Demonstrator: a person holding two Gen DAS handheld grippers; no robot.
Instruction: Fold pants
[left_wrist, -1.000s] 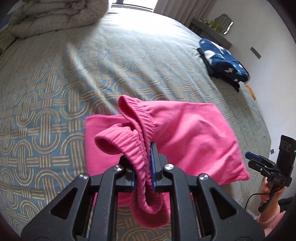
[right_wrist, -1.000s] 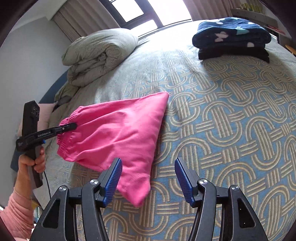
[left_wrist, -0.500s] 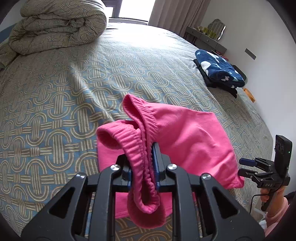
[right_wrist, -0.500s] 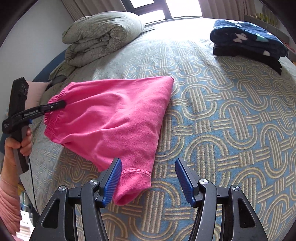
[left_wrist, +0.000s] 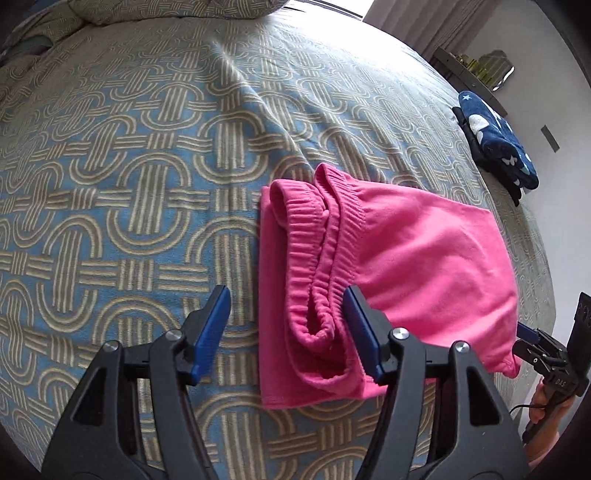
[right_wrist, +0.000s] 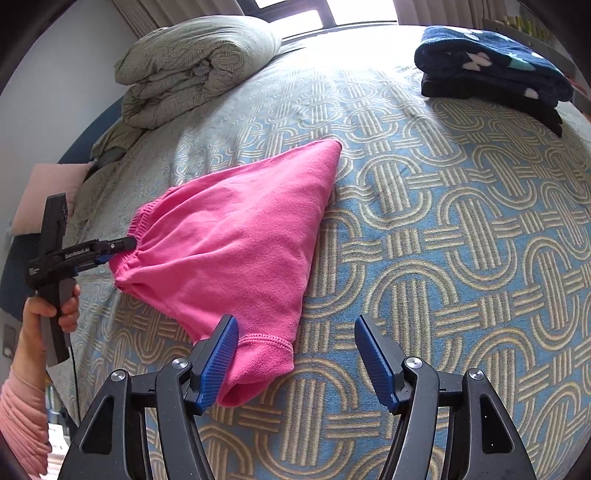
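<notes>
1. Left wrist view takes in most of the bed (left_wrist: 147, 166), with its blue-and-tan woven-pattern cover. A rolled duvet (right_wrist: 195, 70) lies at the bed's window end, and a folded navy stack (right_wrist: 491, 70) sits near the far edge beside it.

2. Folded into a compact packet, the pink pants (left_wrist: 388, 266) now lie flat on the bed cover near its front edge, waistband (left_wrist: 321, 258) bunched at the packet's left end.

3. A second ago the left gripper (left_wrist: 284, 332) was clamped on that waistband, holding it up off the cover. Its jaws now stand wide apart with nothing between the pads, the waistband's loop resting just ahead, nearer the right pad. I'd judge the fold as set down and released.

4. Beside the pants' hem corner, the right gripper (right_wrist: 295, 354) is spread wide too, gripping nothing; its left pad touches or just overlaps that hem.

5. Only smoothing or stacking seems left.
</notes>
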